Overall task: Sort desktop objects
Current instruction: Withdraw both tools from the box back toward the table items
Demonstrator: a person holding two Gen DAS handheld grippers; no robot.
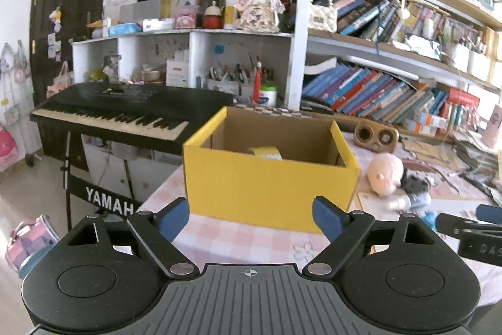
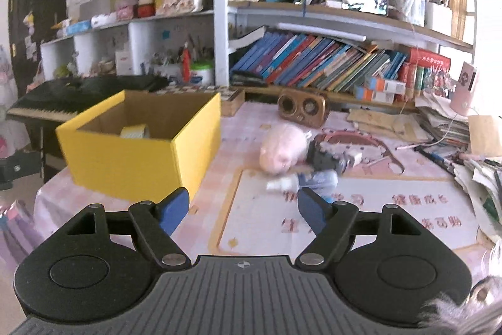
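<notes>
A cluttered study surrounds a table under a pink checked cloth point(image 2: 219, 146), with packed bookshelves point(image 2: 329, 62) behind it and a black keyboard point(image 1: 125, 112) off to the left. A yellow cardboard box point(image 1: 269, 184) stands open on the table's left part, and a roll of yellow tape point(image 2: 135, 131) lies inside it. To the right of the box, on the cloth, a pink plush pig point(image 2: 282, 149) lies on its side beside a small doll in blue jeans point(image 2: 317, 178); a wooden speaker point(image 2: 302, 110) sits further back. The left gripper point(image 1: 251, 220) faces the box front, jaws spread wide and holding nothing. The right gripper point(image 2: 243, 212) points toward the plush toys, jaws apart and equally empty.
</notes>
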